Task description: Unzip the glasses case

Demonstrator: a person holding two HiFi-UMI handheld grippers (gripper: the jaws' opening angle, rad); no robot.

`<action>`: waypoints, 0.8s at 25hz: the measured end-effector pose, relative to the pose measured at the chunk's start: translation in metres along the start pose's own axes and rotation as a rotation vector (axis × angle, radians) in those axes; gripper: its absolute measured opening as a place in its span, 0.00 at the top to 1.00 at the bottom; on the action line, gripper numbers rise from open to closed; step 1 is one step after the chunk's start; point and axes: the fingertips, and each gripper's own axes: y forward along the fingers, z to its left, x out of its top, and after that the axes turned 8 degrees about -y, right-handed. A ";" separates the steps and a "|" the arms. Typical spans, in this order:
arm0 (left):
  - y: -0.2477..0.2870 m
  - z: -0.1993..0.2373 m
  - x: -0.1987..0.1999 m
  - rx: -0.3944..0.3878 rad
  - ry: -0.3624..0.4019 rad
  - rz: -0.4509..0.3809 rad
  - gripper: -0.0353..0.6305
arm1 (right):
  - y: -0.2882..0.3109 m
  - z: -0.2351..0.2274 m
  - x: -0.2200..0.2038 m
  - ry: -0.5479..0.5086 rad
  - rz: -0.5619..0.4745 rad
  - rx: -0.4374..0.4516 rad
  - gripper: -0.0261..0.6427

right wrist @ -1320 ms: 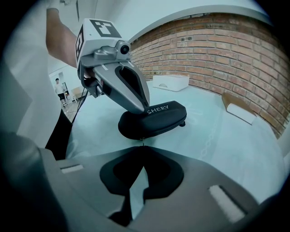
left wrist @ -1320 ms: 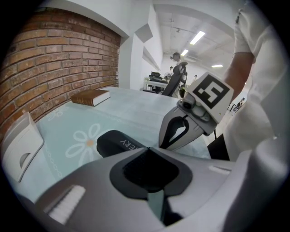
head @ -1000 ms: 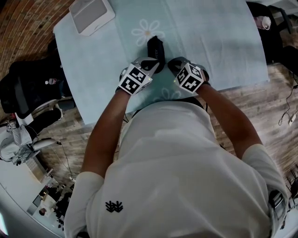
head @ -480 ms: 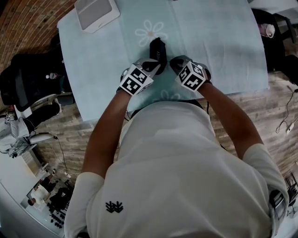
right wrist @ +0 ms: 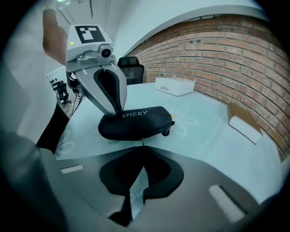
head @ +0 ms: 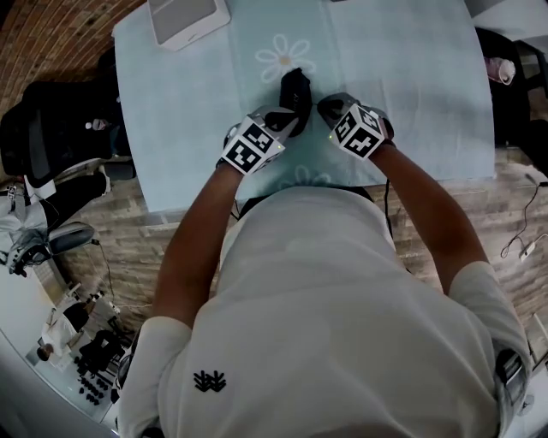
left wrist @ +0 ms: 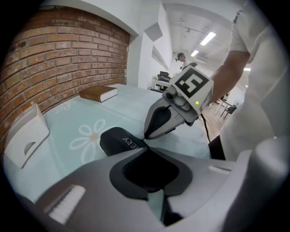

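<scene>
The person's shirt (head: 342,325) fills the lower head view and hides the near edge of the table (head: 411,77). The daisy-print cloth runs out of frame at the top, and the white box (head: 187,17) at the far left corner is cut off. Both forearms reach forward and angle inward, so the left gripper (head: 285,120) and right gripper (head: 324,104) converge on the black case (head: 296,85). It lies mid-table, its near end covered by them. From the head view neither gripper's jaws can be read. The right gripper view shows the left jaws pressed together, tips nipping the case's end beside white lettering. The right jaws are also together, pinching a thin pull (right wrist: 142,142) at the case's edge, too small to make out well. Only the left gripper view shows a book (left wrist: 97,94) farther back on the table.
</scene>
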 end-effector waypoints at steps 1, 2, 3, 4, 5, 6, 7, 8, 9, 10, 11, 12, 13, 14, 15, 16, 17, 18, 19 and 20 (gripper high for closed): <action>0.000 0.000 0.000 0.001 -0.006 -0.003 0.87 | 0.001 -0.002 0.000 -0.007 -0.001 0.003 0.96; 0.000 0.000 0.000 0.002 -0.012 -0.005 0.87 | 0.001 -0.004 0.000 -0.015 -0.003 0.007 0.96; 0.001 0.000 0.000 0.004 -0.017 -0.006 0.87 | 0.002 -0.006 -0.001 -0.022 -0.004 0.011 0.96; 0.001 0.000 0.000 0.007 -0.022 -0.007 0.87 | 0.002 -0.009 -0.001 -0.028 -0.006 0.014 0.96; 0.001 -0.001 0.001 0.008 -0.026 -0.005 0.87 | 0.002 -0.011 -0.002 -0.034 -0.007 0.017 0.96; 0.002 -0.002 0.001 0.007 -0.031 -0.004 0.87 | 0.002 -0.014 -0.002 -0.040 -0.009 0.019 0.96; 0.002 -0.003 0.002 0.006 -0.037 -0.004 0.87 | 0.002 -0.017 -0.003 -0.046 -0.011 0.022 0.96; 0.002 -0.004 0.003 0.004 -0.044 -0.004 0.87 | 0.003 -0.020 -0.003 -0.051 -0.012 0.026 0.96; 0.002 -0.004 0.004 0.002 -0.055 -0.005 0.87 | 0.004 -0.023 -0.002 -0.056 -0.013 0.031 0.96; 0.000 -0.004 0.004 -0.001 -0.066 -0.006 0.87 | 0.006 -0.025 -0.001 -0.061 -0.013 0.036 0.96; 0.000 -0.002 0.004 -0.002 -0.073 -0.006 0.87 | 0.007 -0.028 0.001 -0.067 -0.013 0.041 0.96; 0.000 0.000 0.002 -0.002 -0.076 -0.007 0.87 | 0.009 -0.031 0.002 -0.074 -0.013 0.045 0.96; 0.000 0.002 0.001 -0.001 -0.080 -0.008 0.87 | 0.009 -0.033 0.004 -0.082 -0.015 0.050 0.96; 0.000 0.002 0.001 0.000 -0.088 -0.011 0.87 | 0.010 -0.035 0.005 -0.091 -0.018 0.055 0.96; 0.000 0.001 0.002 -0.001 -0.099 -0.014 0.87 | 0.010 -0.037 0.004 -0.097 -0.019 0.061 0.96; 0.000 0.000 0.004 -0.002 -0.109 -0.018 0.87 | 0.010 -0.039 0.002 -0.101 -0.020 0.065 0.96; 0.001 -0.002 0.005 -0.004 -0.115 -0.022 0.87 | 0.009 -0.041 0.002 -0.105 -0.019 0.067 0.96; 0.001 -0.003 0.006 -0.006 -0.119 -0.023 0.87 | 0.008 -0.044 0.002 -0.109 -0.019 0.067 0.96; 0.001 -0.004 0.006 -0.009 -0.121 -0.024 0.87 | 0.007 -0.047 0.002 -0.111 -0.019 0.068 0.96; 0.000 -0.004 0.005 -0.010 -0.122 -0.023 0.87 | 0.008 -0.049 0.001 -0.110 -0.019 0.072 0.96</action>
